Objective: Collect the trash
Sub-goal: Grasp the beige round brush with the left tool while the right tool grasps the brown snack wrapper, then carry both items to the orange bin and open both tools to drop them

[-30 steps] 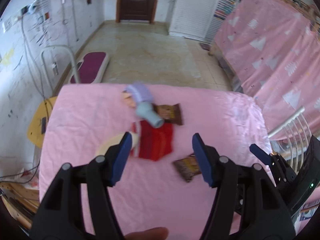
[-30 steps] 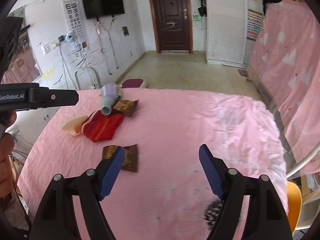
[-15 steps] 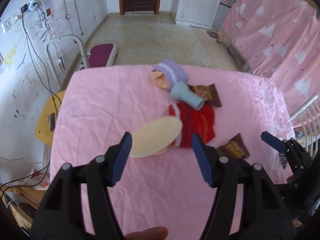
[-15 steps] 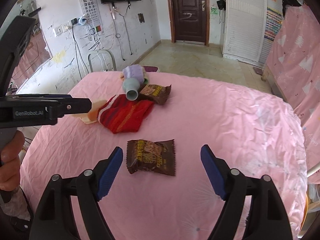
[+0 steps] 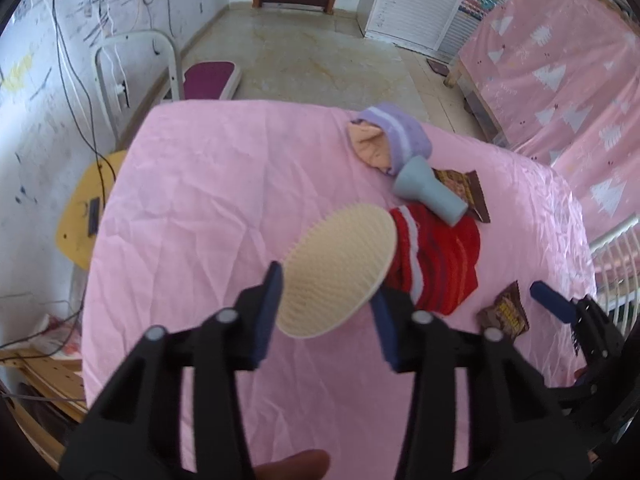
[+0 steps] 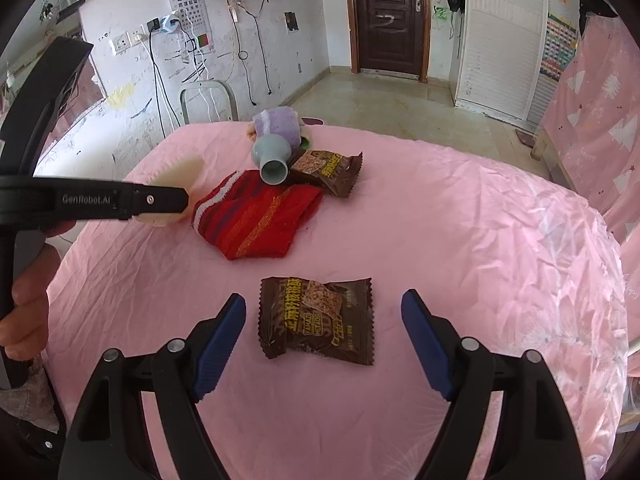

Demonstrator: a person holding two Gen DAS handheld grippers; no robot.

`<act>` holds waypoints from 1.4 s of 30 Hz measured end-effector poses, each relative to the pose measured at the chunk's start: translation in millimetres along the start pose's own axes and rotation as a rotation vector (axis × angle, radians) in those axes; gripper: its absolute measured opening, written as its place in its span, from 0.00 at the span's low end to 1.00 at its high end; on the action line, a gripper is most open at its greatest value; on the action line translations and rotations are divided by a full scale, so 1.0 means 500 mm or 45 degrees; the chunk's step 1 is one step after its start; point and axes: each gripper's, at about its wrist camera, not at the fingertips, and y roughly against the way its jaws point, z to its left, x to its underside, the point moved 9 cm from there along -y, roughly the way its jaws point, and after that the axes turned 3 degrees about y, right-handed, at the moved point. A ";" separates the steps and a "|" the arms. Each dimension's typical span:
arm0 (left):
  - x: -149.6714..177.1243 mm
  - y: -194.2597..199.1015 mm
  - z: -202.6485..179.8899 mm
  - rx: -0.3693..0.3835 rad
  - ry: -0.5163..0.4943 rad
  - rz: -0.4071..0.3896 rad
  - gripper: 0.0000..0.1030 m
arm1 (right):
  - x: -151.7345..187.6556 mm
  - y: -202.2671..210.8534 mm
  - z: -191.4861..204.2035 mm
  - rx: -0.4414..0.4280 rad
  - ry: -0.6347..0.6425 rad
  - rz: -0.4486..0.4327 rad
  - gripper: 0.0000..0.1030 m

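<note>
right gripper (image 6: 323, 336) spread wide, blue pads either side of a brown snack wrapper (image 6: 318, 321) lying flat on the pink tablecloth (image 6: 460, 248). wrapper sits between the fingers, touching neither; left pad just beside its left edge, right pad farther off.

left gripper (image 5: 327, 311) narrowed around a cream ribbed dish (image 5: 338, 270), tilted, its lower edge between the two blue pads. left pad looks to be against the rim; cannot tell if the right pad touches or if the dish is actually clamped. in the right wrist view the left gripper's black arm crosses in from the left, hiding part of the dish, with the person's hand (image 6: 24, 316) on its handle.

beyond the dish: red striped cloth (image 5: 438, 260), crumpled, just beside and partly under the dish's far edge. grey-blue vase (image 5: 430, 192) on its side, mouth end resting on the cloth's far edge. second brown snack wrapper (image 6: 326, 170) partly under the vase, near the cloth. purple knit item (image 5: 396, 136) with a peach piece, touching the vase base, at the table's far side.

same nearer wrapper shows in the left wrist view (image 5: 506, 312) to the right of the cloth, with the right gripper's blue fingertip just beside it.

background: dark door (image 6: 390, 16), tiled floor, wall tv and eye chart.
</note>
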 end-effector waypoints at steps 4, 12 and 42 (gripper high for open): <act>-0.006 0.003 0.003 0.025 0.024 -0.014 0.36 | -0.001 -0.011 -0.001 -0.007 -0.009 0.013 0.61; -0.010 0.013 0.000 0.027 0.017 -0.052 0.26 | -0.004 -0.015 0.007 0.035 0.047 -0.006 0.30; -0.008 0.131 -0.117 0.000 -0.088 -0.210 0.16 | -0.020 0.142 -0.084 0.084 -0.079 -0.250 0.18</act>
